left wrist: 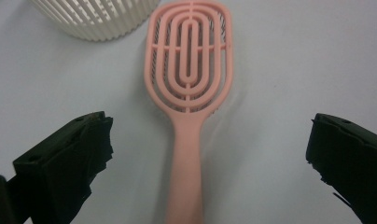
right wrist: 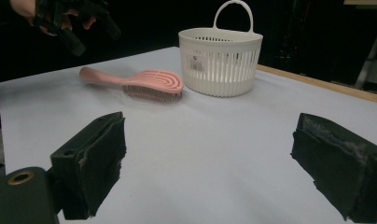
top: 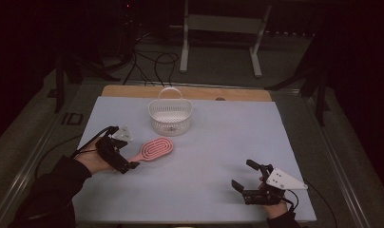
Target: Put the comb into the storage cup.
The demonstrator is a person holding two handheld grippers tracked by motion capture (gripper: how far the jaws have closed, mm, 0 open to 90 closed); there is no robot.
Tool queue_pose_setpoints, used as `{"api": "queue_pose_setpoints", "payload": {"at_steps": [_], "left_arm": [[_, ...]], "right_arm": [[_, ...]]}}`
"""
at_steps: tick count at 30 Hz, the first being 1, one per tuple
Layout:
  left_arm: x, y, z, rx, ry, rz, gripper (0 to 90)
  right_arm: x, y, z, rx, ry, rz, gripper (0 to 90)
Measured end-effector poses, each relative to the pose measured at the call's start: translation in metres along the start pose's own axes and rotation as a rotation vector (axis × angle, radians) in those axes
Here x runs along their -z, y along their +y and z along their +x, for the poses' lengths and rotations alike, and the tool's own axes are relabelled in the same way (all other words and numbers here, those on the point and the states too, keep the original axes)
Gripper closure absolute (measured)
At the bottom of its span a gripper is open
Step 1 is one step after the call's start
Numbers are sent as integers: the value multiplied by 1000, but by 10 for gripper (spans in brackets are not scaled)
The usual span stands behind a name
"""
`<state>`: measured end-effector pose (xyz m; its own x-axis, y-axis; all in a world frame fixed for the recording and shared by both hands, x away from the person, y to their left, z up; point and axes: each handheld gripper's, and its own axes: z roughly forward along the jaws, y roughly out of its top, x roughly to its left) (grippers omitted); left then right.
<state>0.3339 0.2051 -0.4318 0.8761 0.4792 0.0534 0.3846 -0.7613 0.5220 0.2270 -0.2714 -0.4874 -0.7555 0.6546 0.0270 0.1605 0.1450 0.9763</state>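
High view, left gripper (top: 120,148): jaws wide, straddling the pink hairbrush (top: 153,149) handle.
Right gripper (top: 244,175): jaws wide, holding nothing.
White basket (top: 170,116): beyond the brush.

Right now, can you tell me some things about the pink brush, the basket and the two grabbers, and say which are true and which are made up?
1. The pink hairbrush lies on the table beside the white basket, not in it. True.
2. The left gripper is shut on the brush handle. False: its jaws stand wide open, one on each side of the handle, touching nothing.
3. The right gripper is open and holds nothing. True.
4. The basket has tipped over on its side. False: it stands upright with its handle up.
5. The brush lies with its bristles facing up. False: the bristles face down onto the table cover.
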Motion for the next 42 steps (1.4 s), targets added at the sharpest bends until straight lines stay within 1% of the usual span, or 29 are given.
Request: {"api": "queue_pose_setpoints", "payload": {"at_steps": [4,8,14,16,22,29,33,35,37,39,42], "left_arm": [[-6,2,3,-3,-2,27,0],[-13,5,5,-1,-13,40,0],[-22,9,8,-20,-19,82,0],[-26,9,8,-16,-21,90,0],[-36,9,10,-23,-28,129,2],[-45,6,14,-20,-33,169,7],[-50,5,17,-24,-42,194,31],[-52,4,17,-29,-50,201,81],[-54,3,17,-32,-49,212,91],[-56,3,17,-32,-49,222,124],[-57,4,17,-46,-42,242,158]], "right_arm": [[0,0,0,-4,3,3,99],[1,1,0,-14,0,-11,99],[0,0,0,-10,4,-7,99],[0,0,0,-8,6,-3,99],[0,0,1,-7,9,2,99],[0,0,1,-5,11,2,99],[-1,0,1,-7,13,7,99],[-1,0,1,0,13,1,99],[-1,0,1,-5,13,4,99],[-1,0,1,-6,13,6,99],[-1,0,1,-3,14,4,99]]}}
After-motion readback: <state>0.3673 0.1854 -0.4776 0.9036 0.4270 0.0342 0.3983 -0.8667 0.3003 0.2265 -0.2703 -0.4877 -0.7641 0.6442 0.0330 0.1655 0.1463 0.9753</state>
